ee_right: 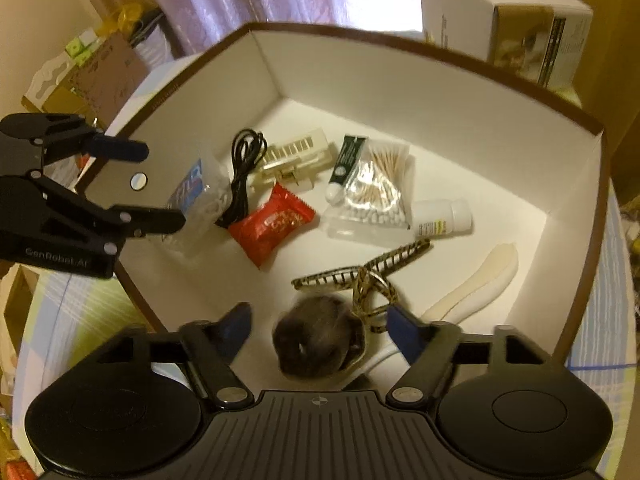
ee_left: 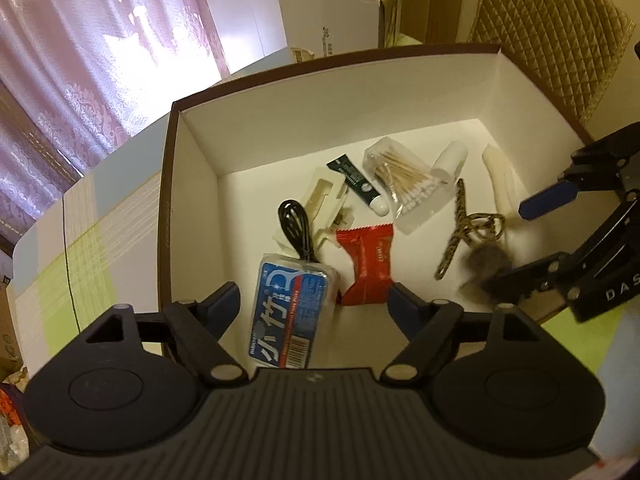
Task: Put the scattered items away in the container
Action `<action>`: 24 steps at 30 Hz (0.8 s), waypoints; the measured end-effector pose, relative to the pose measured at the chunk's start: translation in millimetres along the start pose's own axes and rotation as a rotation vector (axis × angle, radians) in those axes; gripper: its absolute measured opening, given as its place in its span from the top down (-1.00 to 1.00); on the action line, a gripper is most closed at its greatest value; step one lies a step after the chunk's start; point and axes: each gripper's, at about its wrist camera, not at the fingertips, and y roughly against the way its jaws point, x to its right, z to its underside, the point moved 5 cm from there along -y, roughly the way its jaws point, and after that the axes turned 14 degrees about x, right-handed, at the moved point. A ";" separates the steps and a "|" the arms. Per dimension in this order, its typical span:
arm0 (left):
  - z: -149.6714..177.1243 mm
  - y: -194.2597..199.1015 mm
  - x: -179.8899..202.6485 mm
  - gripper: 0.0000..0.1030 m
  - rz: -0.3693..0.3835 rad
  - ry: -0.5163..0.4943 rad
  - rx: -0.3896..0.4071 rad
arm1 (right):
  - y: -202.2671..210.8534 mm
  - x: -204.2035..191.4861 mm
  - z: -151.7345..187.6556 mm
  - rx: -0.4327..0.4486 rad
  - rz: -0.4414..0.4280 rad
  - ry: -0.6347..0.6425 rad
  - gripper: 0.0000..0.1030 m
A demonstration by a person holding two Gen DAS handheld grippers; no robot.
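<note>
A brown-rimmed white box [ee_left: 168, 184] [ee_right: 440, 92] holds a black cable [ee_left: 294, 226], a red snack packet [ee_left: 366, 264] [ee_right: 276, 222], a comb pack [ee_right: 296, 156], a green tube [ee_right: 344, 168], a bag of cotton swabs [ee_left: 404, 184], a white bottle [ee_right: 440, 218] and a cream shoehorn [ee_right: 480, 280]. My left gripper [ee_left: 314, 300] [ee_right: 164, 184] is open over the box's near-left corner, with a blue floss-pick case [ee_left: 290, 312] [ee_right: 196, 196] loose between its fingers. My right gripper [ee_right: 320, 322] [ee_left: 508, 246] is open above a grey fur pom [ee_right: 320, 340] tied to a leopard-print hair band [ee_right: 372, 280].
The box stands on a pastel chequered tablecloth [ee_left: 100, 220]. Behind it is a white carton [ee_left: 340, 8] [ee_right: 500, 20], with a quilted chair back [ee_left: 552, 40] at the right. Pink curtains [ee_left: 80, 60] hang at the back, and cardboard boxes [ee_right: 108, 64] lie beyond the table's left.
</note>
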 end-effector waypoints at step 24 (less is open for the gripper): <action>-4.2 67.0 8.6 -0.97 -0.128 0.054 0.164 | 59.0 -34.8 7.4 0.258 0.216 0.034 -0.96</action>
